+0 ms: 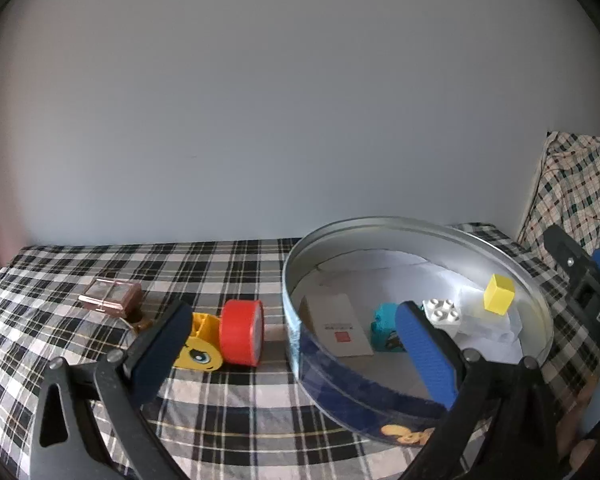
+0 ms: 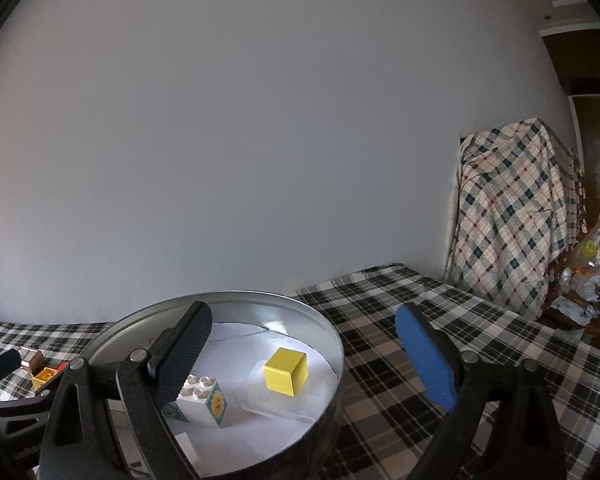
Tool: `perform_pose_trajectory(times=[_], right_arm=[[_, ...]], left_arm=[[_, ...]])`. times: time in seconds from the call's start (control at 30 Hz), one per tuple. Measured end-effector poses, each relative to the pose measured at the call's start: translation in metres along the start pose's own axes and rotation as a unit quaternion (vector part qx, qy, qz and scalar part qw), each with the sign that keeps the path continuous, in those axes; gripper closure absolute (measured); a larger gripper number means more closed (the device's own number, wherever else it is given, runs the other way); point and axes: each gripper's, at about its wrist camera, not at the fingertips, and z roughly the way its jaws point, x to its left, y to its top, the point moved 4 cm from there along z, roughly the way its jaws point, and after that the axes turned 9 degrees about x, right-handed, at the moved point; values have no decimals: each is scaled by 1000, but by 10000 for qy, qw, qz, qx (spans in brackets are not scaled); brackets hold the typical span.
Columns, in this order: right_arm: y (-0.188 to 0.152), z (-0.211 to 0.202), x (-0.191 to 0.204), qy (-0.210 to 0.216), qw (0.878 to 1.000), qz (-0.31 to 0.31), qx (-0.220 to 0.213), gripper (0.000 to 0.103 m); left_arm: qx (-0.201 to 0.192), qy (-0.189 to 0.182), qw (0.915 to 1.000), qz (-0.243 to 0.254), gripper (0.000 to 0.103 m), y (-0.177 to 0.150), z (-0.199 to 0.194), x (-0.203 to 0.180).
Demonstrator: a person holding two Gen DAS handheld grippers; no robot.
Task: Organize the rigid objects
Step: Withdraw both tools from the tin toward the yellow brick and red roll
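Hiding teal block [image 1: 384, 326], apparently: left fingers [image 1: 428, 352]

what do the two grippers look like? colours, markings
Both look alike: black plastic linkage arms with silver rivets. Left gripper and right gripper each pair a black textured pad with a bright blue one. White letters "DAS" show on the right gripper's body.

Plain pale wall [image 2: 260, 140]; table under black-and-white plaid cloth [image 2: 440, 320]; furniture draped in checked fabric [image 2: 512, 216]; brown wooden door [image 2: 596, 140].
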Motion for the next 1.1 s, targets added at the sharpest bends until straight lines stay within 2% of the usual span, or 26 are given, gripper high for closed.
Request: perform_pose_trajectory(times=[0.2, 0.57, 0.93, 1.1], right_arm=[[-5, -15, 22, 16, 9997, -209, -97, 8], [-16, -23, 59, 349, 9990, -267, 71, 8], [-25, -26, 102, 736, 9955, -574, 163, 8], [-28, -24, 114, 879, 9930, -743, 258, 8]], left_arm=[[69, -28, 10000, -46, 0, -3, -2, 14], [175, -7, 9998, -131, 0, -7, -6, 51], [695, -286, 9961, -470, 0, -11, 8, 108], [903, -466, 9940, -402, 0, -12, 16, 126]])
